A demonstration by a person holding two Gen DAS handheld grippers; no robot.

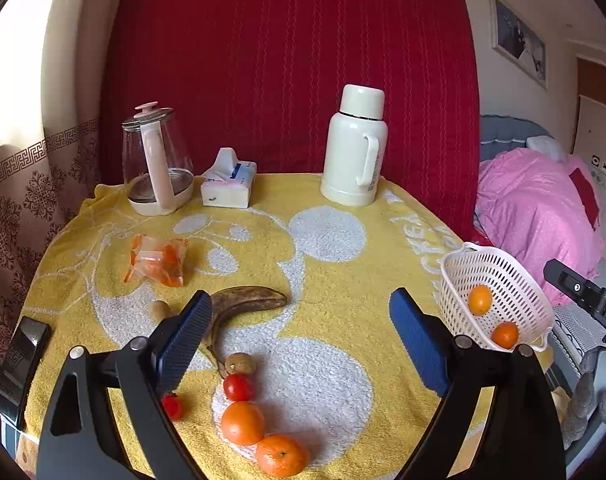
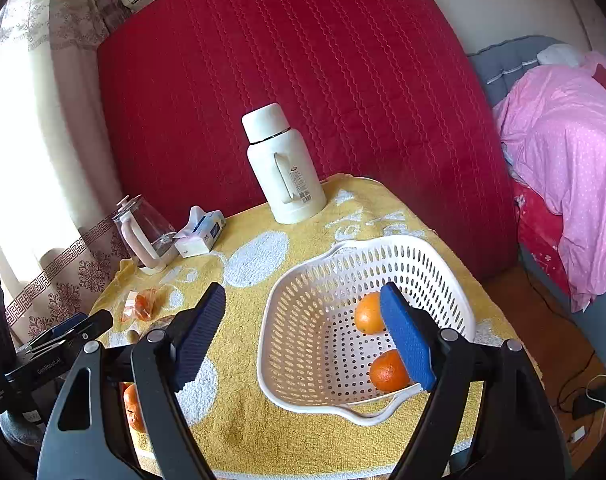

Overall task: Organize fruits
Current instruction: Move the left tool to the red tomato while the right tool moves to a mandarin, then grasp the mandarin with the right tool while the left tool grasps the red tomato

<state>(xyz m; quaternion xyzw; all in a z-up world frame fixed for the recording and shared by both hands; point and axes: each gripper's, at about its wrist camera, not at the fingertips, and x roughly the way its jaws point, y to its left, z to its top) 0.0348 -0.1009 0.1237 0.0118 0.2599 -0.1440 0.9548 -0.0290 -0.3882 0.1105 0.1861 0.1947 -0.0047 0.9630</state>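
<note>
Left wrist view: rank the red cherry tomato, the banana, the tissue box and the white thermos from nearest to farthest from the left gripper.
1. Red cherry tomato: on the towel, just below and between the open fingers of the left gripper.
2. Banana: mid-table, beside the left finger.
3. Tissue box: back left.
4. White thermos: back right; roughly level with the tissue box, too close to call.

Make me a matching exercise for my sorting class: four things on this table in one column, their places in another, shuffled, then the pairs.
Things:
1. banana
2. thermos
3. glass kettle
4. tissue pack

Places:
A. far left corner
B. far side, right of centre
C. between the kettle and the thermos
D. mid-table, next to a left tong pad

Pairs: 1-D, 2-B, 3-A, 4-C
</note>
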